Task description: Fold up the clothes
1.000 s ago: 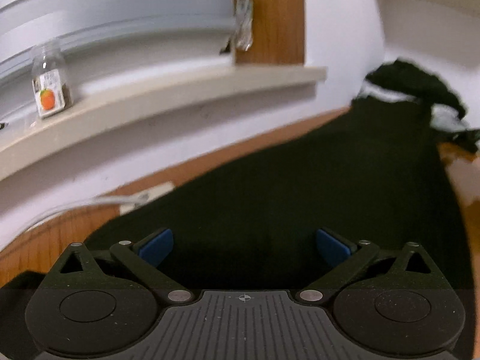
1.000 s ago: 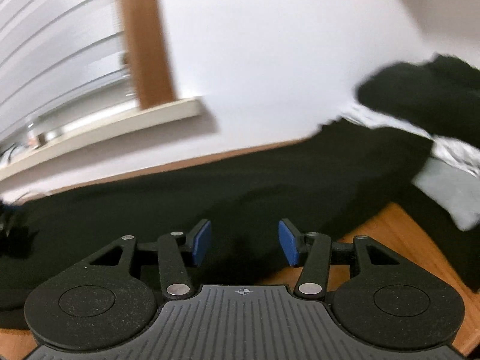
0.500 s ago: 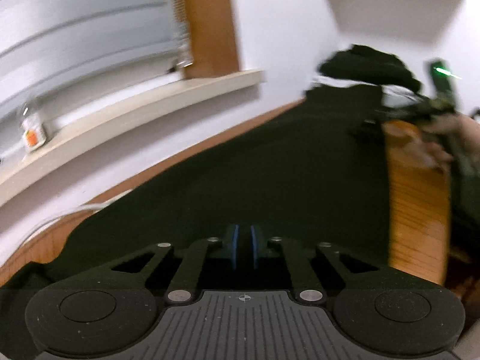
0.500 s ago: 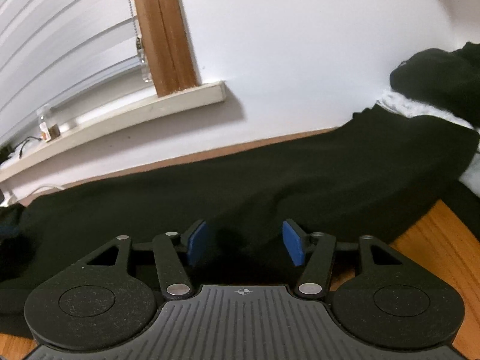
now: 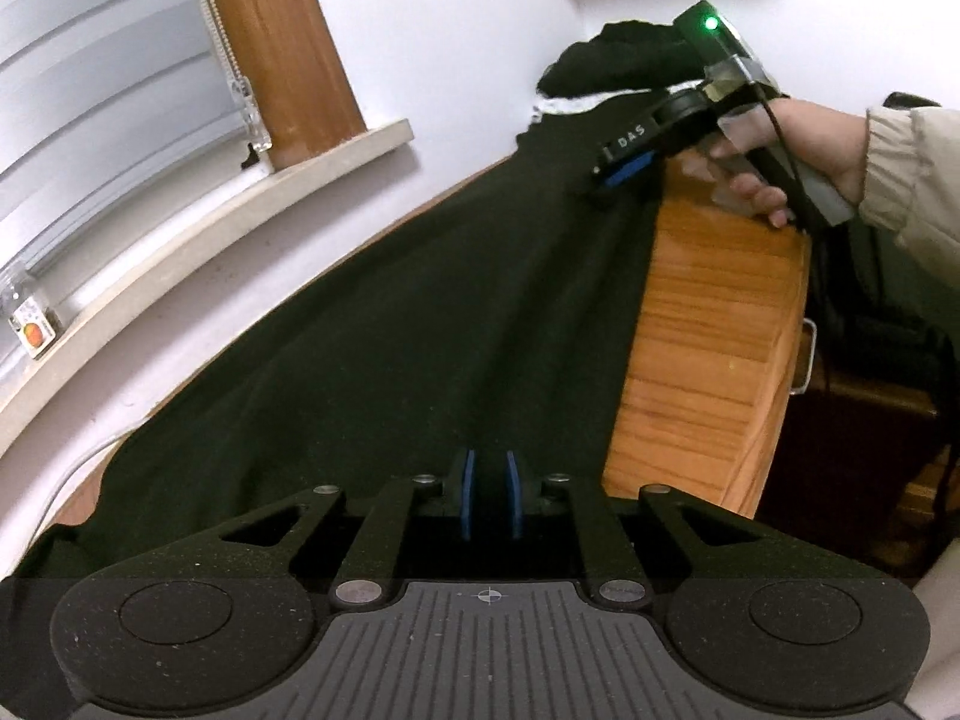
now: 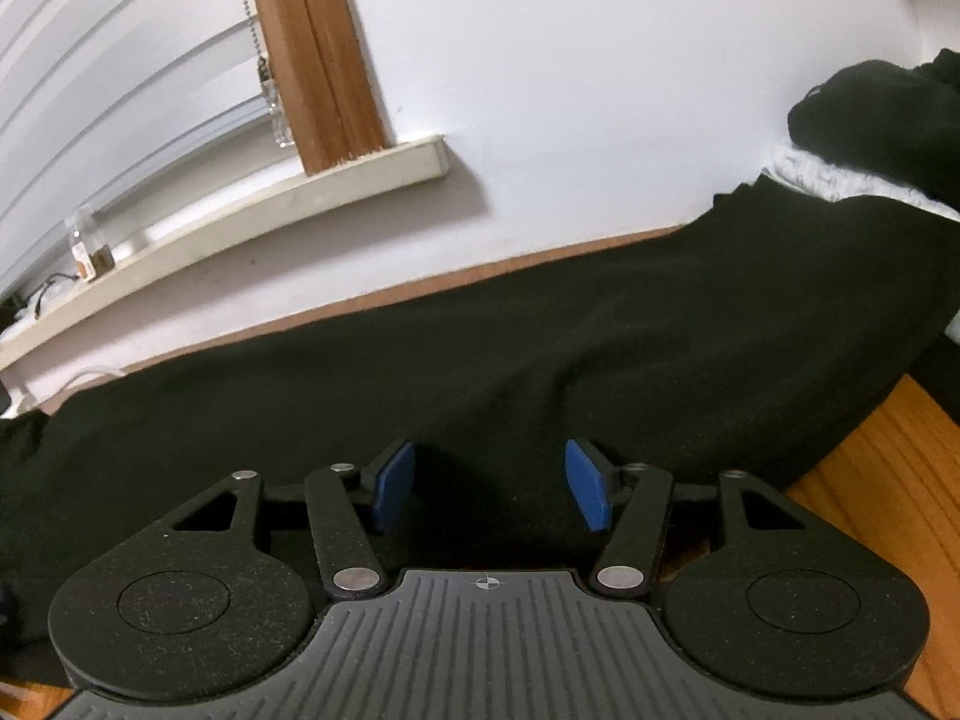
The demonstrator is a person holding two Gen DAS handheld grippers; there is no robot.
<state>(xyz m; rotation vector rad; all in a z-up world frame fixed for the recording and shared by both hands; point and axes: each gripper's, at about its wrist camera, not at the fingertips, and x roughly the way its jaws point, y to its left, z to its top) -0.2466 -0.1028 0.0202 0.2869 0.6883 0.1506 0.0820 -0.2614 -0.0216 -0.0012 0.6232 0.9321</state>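
The black garment (image 5: 420,312) lies spread in a long band across the wooden desk (image 5: 708,324), its far edge close along the white wall under the window sill (image 6: 252,210), one end reaching toward a heap of other dark clothes (image 6: 888,120) at the corner. It looks like a soft, matte knit: limp, light enough for a pinch to lift, likely to sag and drape between two held points and to drag on the wood rather than slide. The left claw (image 5: 489,495) has its blue pads pressed nearly together on the near hem, with dark cloth between them, and the fabric rises in shallow ridges away from that pinch. The right claw (image 6: 487,492) stands spread over the near edge further along, cloth under the gap but nothing gripped; the person's hand (image 5: 774,162) holds it low. Good holds, I judge, are on the hem or corners, taking both layers if it is doubled.
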